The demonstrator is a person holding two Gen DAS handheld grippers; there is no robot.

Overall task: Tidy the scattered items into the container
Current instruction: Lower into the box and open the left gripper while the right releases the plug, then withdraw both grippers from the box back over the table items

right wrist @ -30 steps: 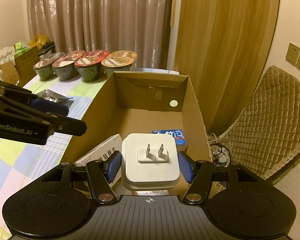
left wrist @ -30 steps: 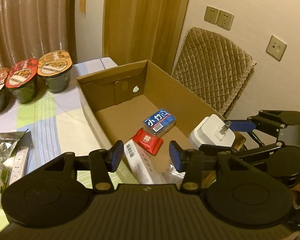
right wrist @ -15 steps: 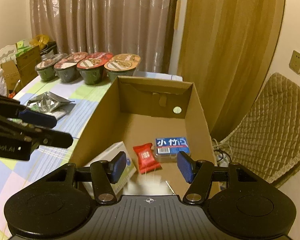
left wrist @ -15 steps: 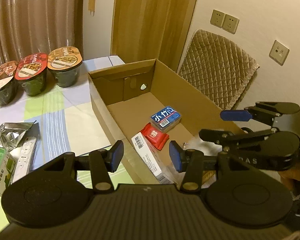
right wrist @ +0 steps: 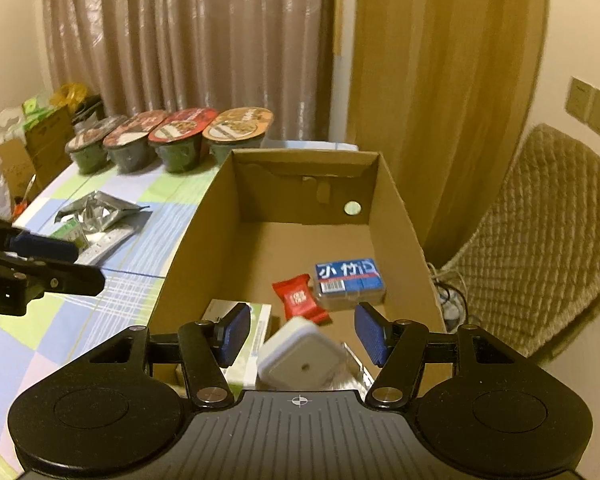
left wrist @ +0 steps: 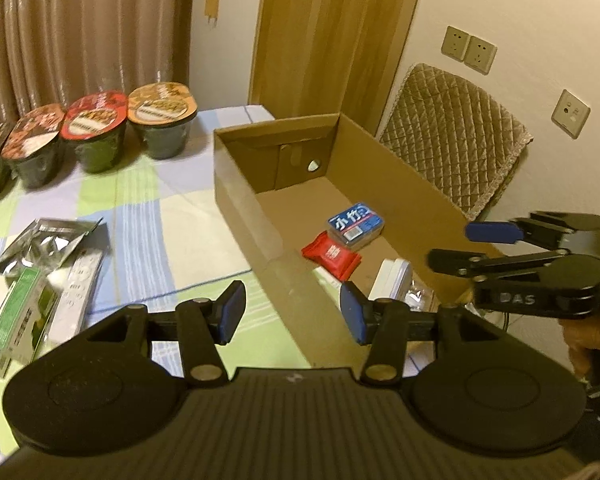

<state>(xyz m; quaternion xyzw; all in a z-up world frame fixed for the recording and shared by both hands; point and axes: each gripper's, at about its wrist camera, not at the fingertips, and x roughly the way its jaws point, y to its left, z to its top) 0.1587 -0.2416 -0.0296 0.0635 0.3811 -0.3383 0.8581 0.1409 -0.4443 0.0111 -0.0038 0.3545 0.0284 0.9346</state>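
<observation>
White charger [right wrist: 302, 356], seemingly tilted, in box [right wrist: 396, 216]; right gripper [right wrist: 300, 336] open; left gripper [left wrist: 292, 312] open, empty

The table [left wrist: 172, 216] is covered with a checked cloth in pale blue, green and cream. Items resting directly on it, located from the left wrist view:

- Cardboard box [left wrist: 240, 200]: open-topped, occupying the right side of the table, at 3 o'clock from the cloth's centre.
- Noodle bowls [left wrist: 162, 120]: sealed, set in a row along the far edge at 11 to 12 o'clock, each touching the next.
- Silver foil pouch [left wrist: 48, 240]: crumpled, at 9 o'clock.
- White remote [left wrist: 80, 288]: just beside the pouch, at 8 o'clock.
- Green and white carton [left wrist: 20, 316]: lying flat, touching the remote's left side, at 8 o'clock.
</observation>
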